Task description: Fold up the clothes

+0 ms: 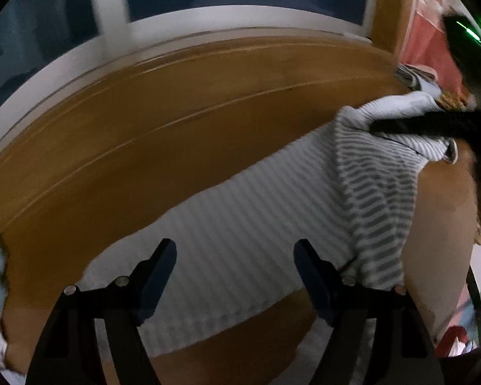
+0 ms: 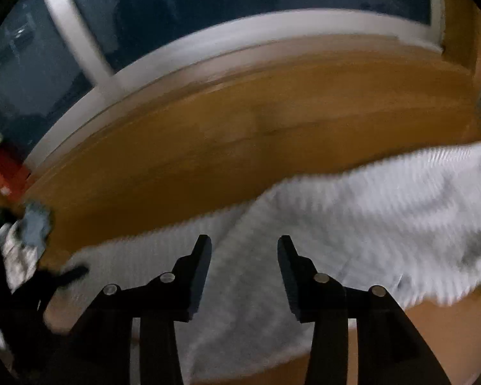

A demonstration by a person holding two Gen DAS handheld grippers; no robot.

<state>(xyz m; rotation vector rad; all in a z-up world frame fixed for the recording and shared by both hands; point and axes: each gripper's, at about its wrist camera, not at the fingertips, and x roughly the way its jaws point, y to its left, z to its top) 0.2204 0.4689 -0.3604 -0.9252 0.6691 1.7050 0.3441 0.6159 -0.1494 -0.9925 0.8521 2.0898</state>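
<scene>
A white and grey striped garment [image 1: 240, 224] lies across the brown wooden table [image 1: 176, 112]. Its right part is folded over, showing bolder grey stripes [image 1: 378, 192]. My left gripper [image 1: 234, 247] hovers over the garment's near part, open, with nothing between its fingers. In the right wrist view the same garment [image 2: 368, 208] looks blurred on the table [image 2: 240, 128]. My right gripper [image 2: 244, 240] stands open just above the cloth, its pads not pressing on it. A black finger of it [image 1: 417, 125] shows at the folded edge in the left wrist view.
A window with a white frame [image 1: 208, 22] runs behind the table's far edge. Other crumpled clothes lie at the table's left end [image 2: 32, 224]. Folded items [image 1: 417, 77] and a red surface [image 1: 433, 41] sit at the far right.
</scene>
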